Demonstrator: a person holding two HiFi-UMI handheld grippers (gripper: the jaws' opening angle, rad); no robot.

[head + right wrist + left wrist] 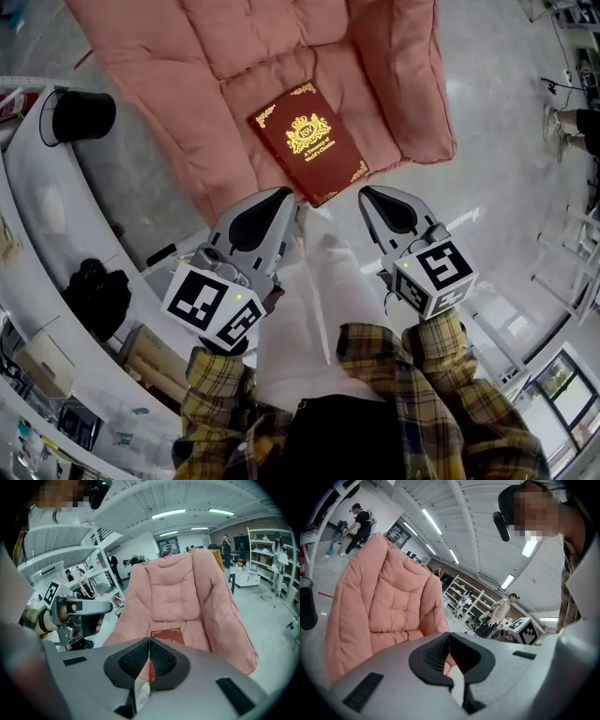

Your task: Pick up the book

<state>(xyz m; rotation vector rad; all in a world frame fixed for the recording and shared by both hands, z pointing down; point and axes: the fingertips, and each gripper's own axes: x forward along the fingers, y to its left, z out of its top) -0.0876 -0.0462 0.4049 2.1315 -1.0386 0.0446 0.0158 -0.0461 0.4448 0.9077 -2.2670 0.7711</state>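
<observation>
1. The left gripper [284, 195] and the right gripper [366, 193], one in each of a person's hands, both have their jaws pressed together with nothing between them.
2. They hover side by side just short of the front edge of a pink padded chair [234, 56] and point toward it.
3. The book [309, 141], dark red with gold ornament, lies flat and cover up on the chair's seat, near that front edge. Neither gripper touches it.
4. The pick-up looks not yet begun. A gripper has yet to open, reach the book and close on an edge.
5. To the left stand a black bin [82, 114] and a curved white counter [37, 216].
6. Nothing blocks the way, though the soft cushion may make it awkward to get a jaw under the flat book.
</observation>
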